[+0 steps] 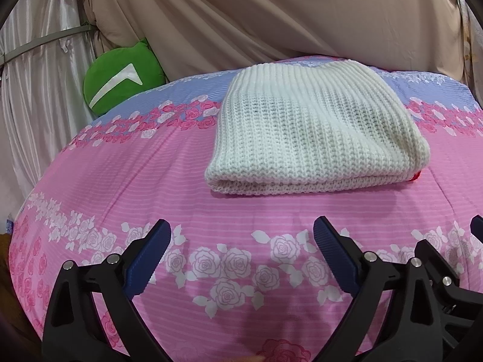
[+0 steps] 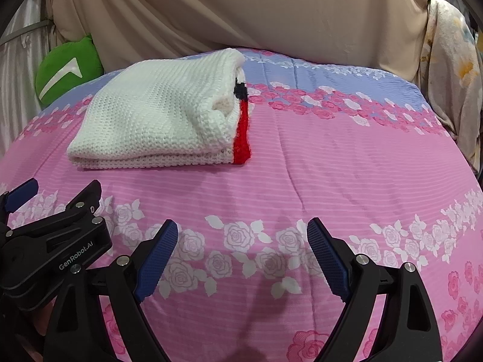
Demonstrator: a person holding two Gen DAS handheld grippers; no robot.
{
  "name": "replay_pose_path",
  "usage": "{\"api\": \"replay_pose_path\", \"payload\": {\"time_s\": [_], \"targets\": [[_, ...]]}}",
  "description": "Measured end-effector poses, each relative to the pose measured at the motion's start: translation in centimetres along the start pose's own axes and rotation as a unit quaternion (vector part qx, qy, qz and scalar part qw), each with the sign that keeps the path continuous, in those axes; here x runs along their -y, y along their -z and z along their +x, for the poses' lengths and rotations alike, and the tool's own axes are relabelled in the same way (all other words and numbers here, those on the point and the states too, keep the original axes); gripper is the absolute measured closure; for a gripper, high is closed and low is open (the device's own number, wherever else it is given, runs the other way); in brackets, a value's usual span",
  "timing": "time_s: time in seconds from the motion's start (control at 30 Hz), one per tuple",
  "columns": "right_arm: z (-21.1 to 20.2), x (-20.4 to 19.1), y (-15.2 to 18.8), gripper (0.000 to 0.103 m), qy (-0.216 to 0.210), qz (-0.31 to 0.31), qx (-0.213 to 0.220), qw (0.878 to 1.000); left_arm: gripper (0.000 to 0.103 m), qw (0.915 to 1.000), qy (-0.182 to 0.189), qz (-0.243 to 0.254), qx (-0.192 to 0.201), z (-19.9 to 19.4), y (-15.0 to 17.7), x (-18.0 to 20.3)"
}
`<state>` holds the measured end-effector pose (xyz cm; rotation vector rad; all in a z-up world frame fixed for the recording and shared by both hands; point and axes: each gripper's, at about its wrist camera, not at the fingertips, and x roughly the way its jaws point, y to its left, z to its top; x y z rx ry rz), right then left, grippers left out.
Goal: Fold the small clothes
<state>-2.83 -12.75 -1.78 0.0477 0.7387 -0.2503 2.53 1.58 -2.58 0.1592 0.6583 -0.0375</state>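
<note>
One folded white knitted garment lies on the bed, on a pink bedcover with printed roses. The landmark here is this garment. It is folded into a thick, flat packet with several layers, and its folded edge faces the grippers. On its right end, in the right wrist view, a red stripe runs along the edge, and a small dark patch sits at the far end of that stripe.

The left gripper hangs over the bedcover on the near side of the garment, apart from it. Its jaws stand wide apart and nothing is between them. The right gripper is also on the near side of the garment, a little to the right of it. Its jaws too are spread wide and hold nothing. Both grippers have blue pads on black fingers, and they are close beside each other.

Behind the garment, the bedcover changes to a blue band. To the far left of the garment, a green cushion with a white mark leans against a beige curtain.
</note>
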Motion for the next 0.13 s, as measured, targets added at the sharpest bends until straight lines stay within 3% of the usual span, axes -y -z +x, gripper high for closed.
{"api": "replay_pose_path", "payload": {"time_s": [0.13], "targets": [[0.02,-0.01,-0.03,0.017,0.004,-0.001,0.000,1.000,0.012,1.0000,-0.001,0.002,0.000,0.00,0.00,0.07]]}}
